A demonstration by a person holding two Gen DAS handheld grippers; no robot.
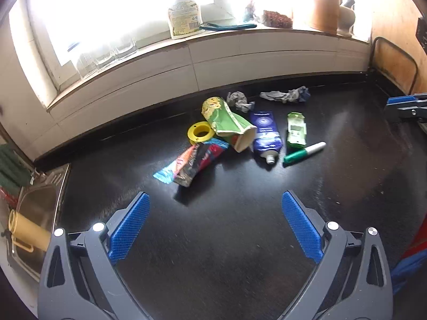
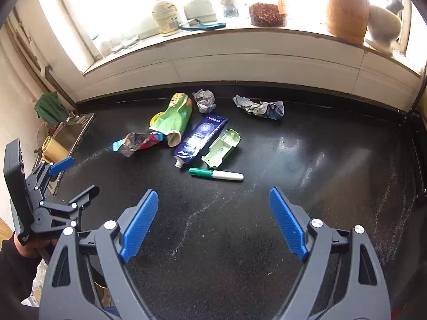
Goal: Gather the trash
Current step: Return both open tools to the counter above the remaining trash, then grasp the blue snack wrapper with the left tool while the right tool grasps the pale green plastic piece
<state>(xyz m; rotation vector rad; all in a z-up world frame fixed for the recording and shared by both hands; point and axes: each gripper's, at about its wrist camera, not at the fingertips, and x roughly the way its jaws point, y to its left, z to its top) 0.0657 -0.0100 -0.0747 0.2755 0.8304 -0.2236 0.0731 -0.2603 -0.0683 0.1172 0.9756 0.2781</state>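
Black and faintly dusty, the desk (image 2: 320,160) runs under a bright window sill, with a sink (image 2: 72,133) at its left end, and all the trash sits in one loose pile near the back wall. We hold both tongs above the near edge, well apart from the pile. The left tongs (image 1: 215,226) are spread wide with nothing between the pads, and the right tongs (image 2: 213,222) are likewise released and empty.

Taking the risks from the biggest piece down: the crushed green carton (image 2: 174,118) lies on the yellow ring (image 1: 200,132) and touches the foil wrapper (image 2: 138,144), so lifting it carelessly could drag or flick both toward the sink. The blue tube (image 2: 198,141) has no cap and lies just beside the carton; a hard squeeze might push out whatever is left inside. The green plastic shell (image 2: 221,148) is open and thin-walled, and we judge it could snap or skate away under the pads. The two crumpled paper wads (image 2: 204,100) (image 2: 260,108) may simply compress and slip free. Smallest, the green-and-white marker (image 2: 216,175) is round and lies flat, so a nudge from one pad would likely roll it across the smooth desk.
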